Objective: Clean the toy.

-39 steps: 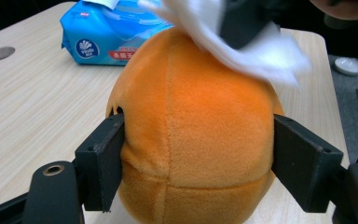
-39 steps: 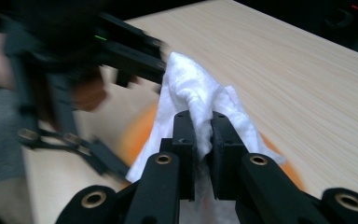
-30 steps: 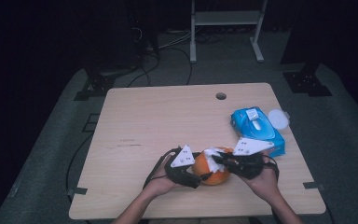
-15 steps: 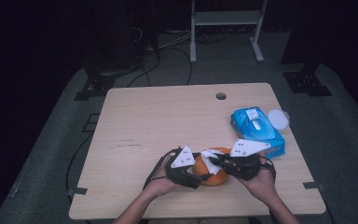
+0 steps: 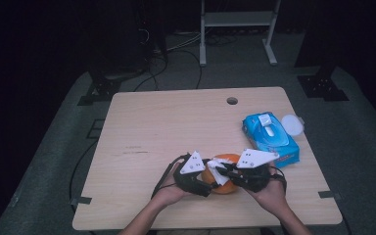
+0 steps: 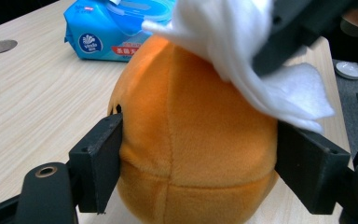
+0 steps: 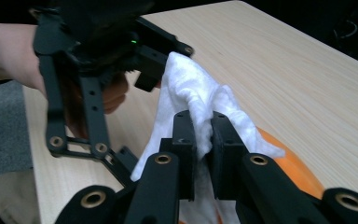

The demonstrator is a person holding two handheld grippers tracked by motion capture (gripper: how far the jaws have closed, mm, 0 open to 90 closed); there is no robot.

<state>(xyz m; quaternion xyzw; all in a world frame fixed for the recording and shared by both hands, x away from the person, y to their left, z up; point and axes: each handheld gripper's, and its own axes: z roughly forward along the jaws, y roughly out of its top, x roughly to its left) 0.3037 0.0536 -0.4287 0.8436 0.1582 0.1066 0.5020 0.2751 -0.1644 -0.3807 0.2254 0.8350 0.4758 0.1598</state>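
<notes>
1. Orange plush made up the round toy (image 5: 223, 176) that sat near the front edge of the wooden table (image 5: 176, 122) in the high view, between the person's two hands. The left gripper (image 5: 206, 182) came at it from the left and the right gripper (image 5: 223, 172) from the right, with a white wipe (image 5: 219, 167) lying over the toy's top. A blue wipes pack (image 5: 270, 138) lay just behind and to the right, with a small white lid (image 5: 292, 124) beside it. From this height the jaws were too small to read, so the grips probably cannot be judged here.

2. In the left gripper view, the orange toy (image 6: 191, 140) stood on the table (image 6: 32, 107) between the two black jaws. The left jaw lay against its side and the right one stood close at the other flank; the jaws had just been easing apart, and I could not tell whether both pads pressed on the plush. The white wipe (image 6: 256, 60) draped over the toy's upper right, and the blue wipes pack (image 6: 112, 30) lay behind.

3. In the right gripper view, the right gripper (image 7: 204, 135) had its jaws pressed together on a bunched fold of the white wipe (image 7: 191, 102). The orange toy (image 7: 289, 170) showed beneath the wipe, and the left gripper (image 7: 142, 65) stood just beyond it.
</notes>
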